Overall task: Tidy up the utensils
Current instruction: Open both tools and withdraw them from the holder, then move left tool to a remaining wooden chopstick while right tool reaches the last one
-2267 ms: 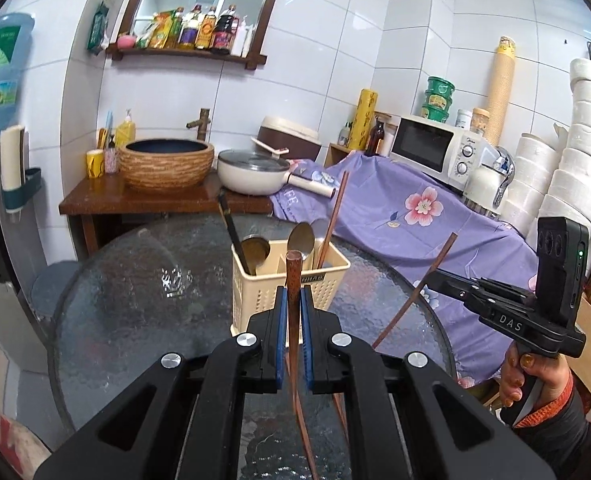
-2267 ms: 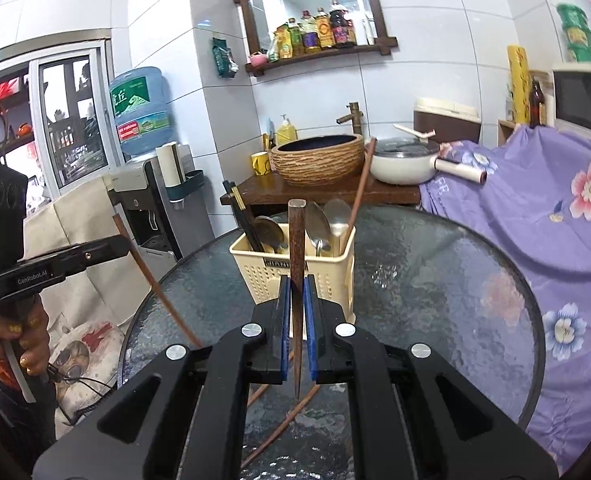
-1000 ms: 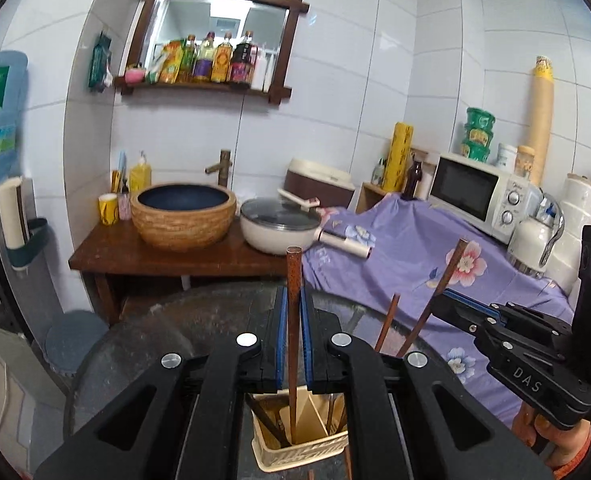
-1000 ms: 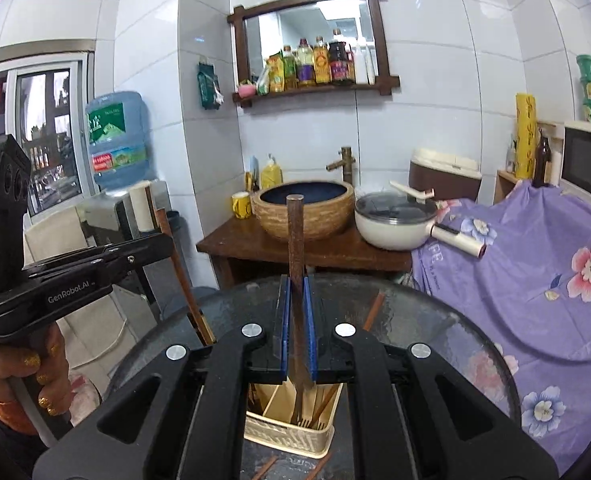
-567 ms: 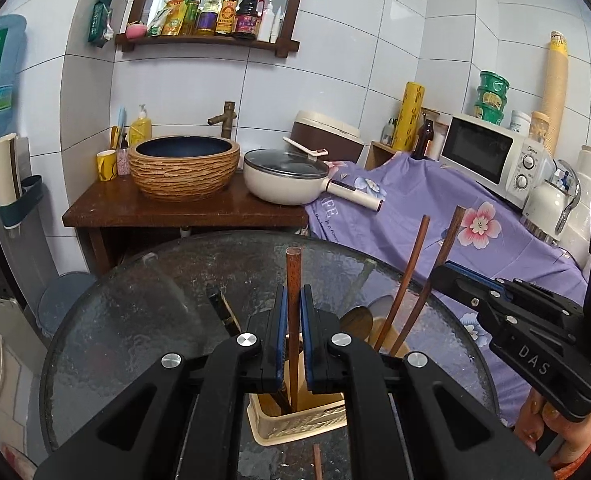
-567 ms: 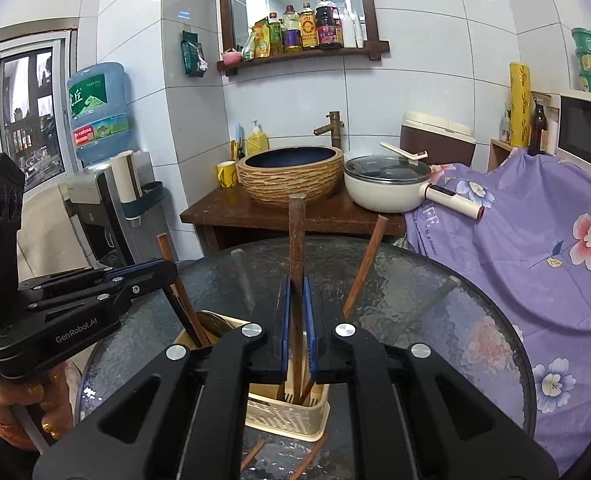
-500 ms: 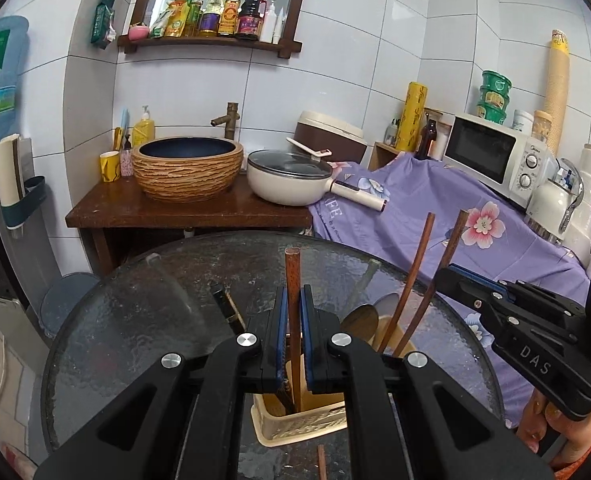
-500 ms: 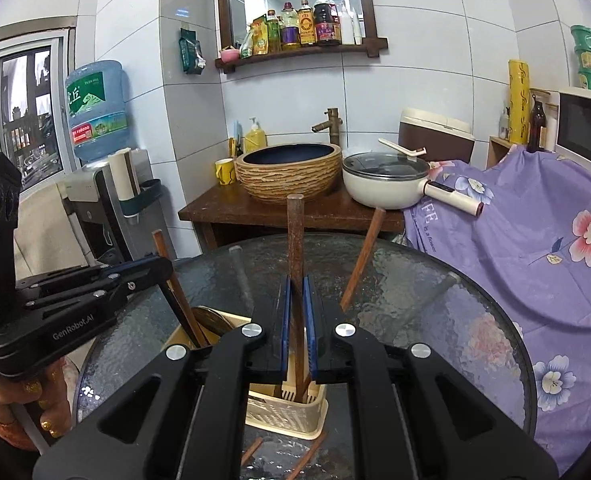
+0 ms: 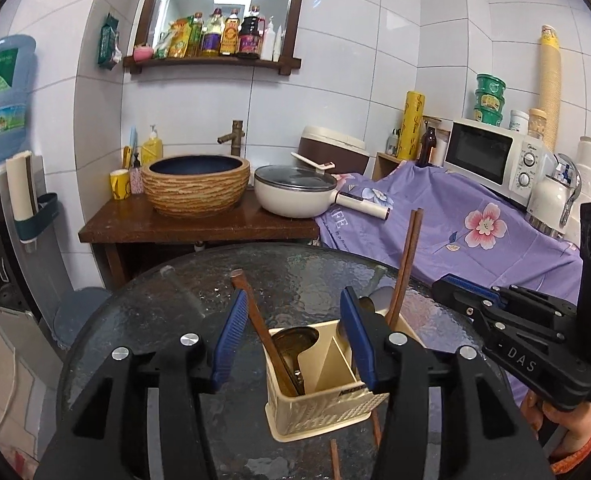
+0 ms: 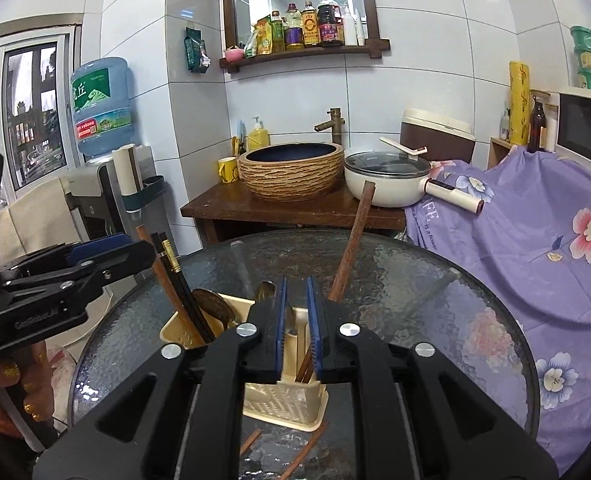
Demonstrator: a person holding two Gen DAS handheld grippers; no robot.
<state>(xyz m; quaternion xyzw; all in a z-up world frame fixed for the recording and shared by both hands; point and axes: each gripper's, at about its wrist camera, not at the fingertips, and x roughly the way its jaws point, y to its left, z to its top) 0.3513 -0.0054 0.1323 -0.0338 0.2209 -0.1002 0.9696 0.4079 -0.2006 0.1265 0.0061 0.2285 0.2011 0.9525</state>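
A cream utensil basket (image 9: 319, 406) (image 10: 283, 400) stands on the round glass table (image 9: 155, 312), holding spoons and chopsticks. My left gripper (image 9: 291, 300) hangs just over it with its jaws opening wide. A brown chopstick (image 9: 255, 320) stands free in the basket between them, leaning towards the left pad. My right gripper (image 10: 295, 284) is also over the basket, its jaws opening a little with no grip. Its brown chopstick (image 10: 353, 240) leans off to the right, foot in the basket. Each gripper shows in the other's view, the left gripper (image 10: 147, 252) and the right gripper (image 9: 439, 284).
Loose chopsticks (image 10: 303, 452) lie on the glass in front of the basket. Behind the table stand a wooden stand with a woven basin (image 9: 195, 184) and a white pan (image 9: 295, 194). A purple flowered cloth (image 10: 535, 240) covers the right side. A water dispenser (image 10: 99, 120) is at the left.
Both grippers have come down over the basket. Their jaws, shut on upright chopsticks before, have parted; each chopstick has dropped into the basket and tipped sideways.
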